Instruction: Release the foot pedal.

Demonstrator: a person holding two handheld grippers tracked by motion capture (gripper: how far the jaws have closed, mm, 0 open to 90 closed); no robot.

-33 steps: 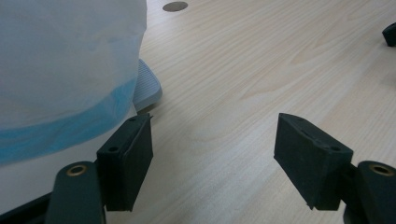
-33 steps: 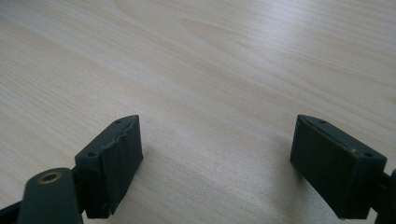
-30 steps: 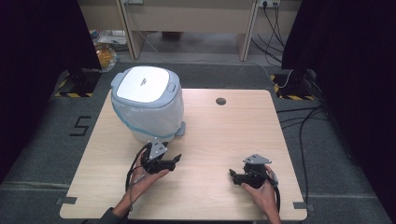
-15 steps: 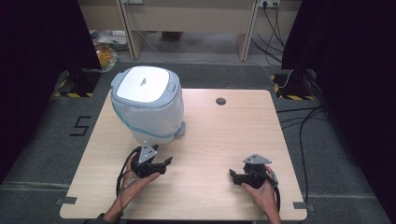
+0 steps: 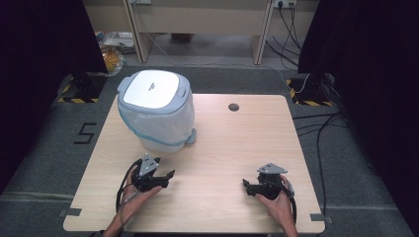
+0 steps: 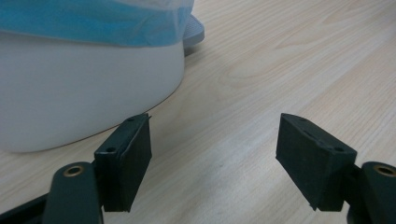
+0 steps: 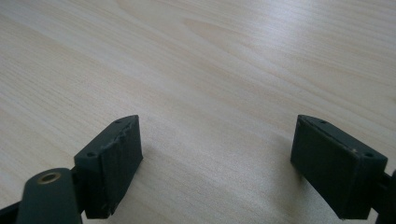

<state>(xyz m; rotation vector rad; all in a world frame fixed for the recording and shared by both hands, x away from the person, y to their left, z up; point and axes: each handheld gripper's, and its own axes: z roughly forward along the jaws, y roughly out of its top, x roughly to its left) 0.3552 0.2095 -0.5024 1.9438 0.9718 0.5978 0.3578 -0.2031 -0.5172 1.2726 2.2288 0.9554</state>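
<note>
A white bin with a grey-blue lid (image 5: 155, 111) and a blue-edged plastic liner stands at the table's back left. Its lower wall (image 6: 79, 93) and grey foot pedal (image 6: 192, 35) show close up in the left gripper view. My left gripper (image 5: 168, 176) rests low on the table just in front of the bin, open, with nothing between its jaws (image 6: 215, 154). My right gripper (image 5: 245, 184) sits near the front right of the table, open over bare wood (image 7: 215, 149), pointing left.
The wooden table (image 5: 232, 143) has a round cable hole (image 5: 233, 107) near its back edge. Black curtains hang at both sides, and cables (image 5: 316, 123) run over the floor at the right. A desk stands behind the table.
My left gripper has drawn back toward the front-left of the table, away from the bin's base. The right gripper has stayed put.
</note>
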